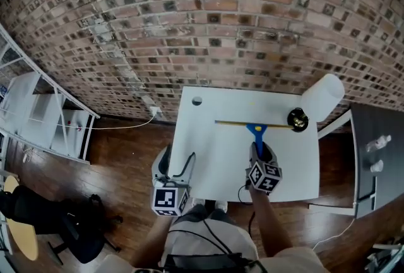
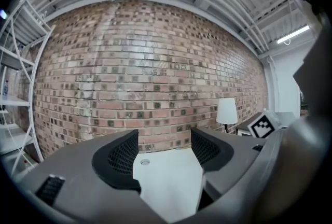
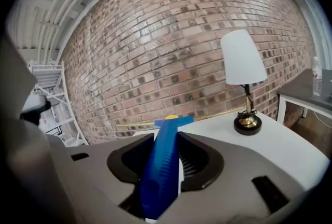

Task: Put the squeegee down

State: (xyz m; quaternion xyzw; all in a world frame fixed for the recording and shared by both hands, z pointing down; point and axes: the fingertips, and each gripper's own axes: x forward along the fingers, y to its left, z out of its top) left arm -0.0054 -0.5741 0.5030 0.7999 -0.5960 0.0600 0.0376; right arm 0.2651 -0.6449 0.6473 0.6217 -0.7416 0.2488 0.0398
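right gripper (image 3: 167,153) clamps the squeegee (image 1: 257,129) by its handle, whose end is hidden; left gripper (image 2: 165,153) gapes empty.

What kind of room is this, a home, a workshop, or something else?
Most likely a loft-style studio or workspace rather than a lived-in home. A bare brick wall runs behind a plain white table with a lamp, the wooden floor is dark, and white metal shelving stands at one side.
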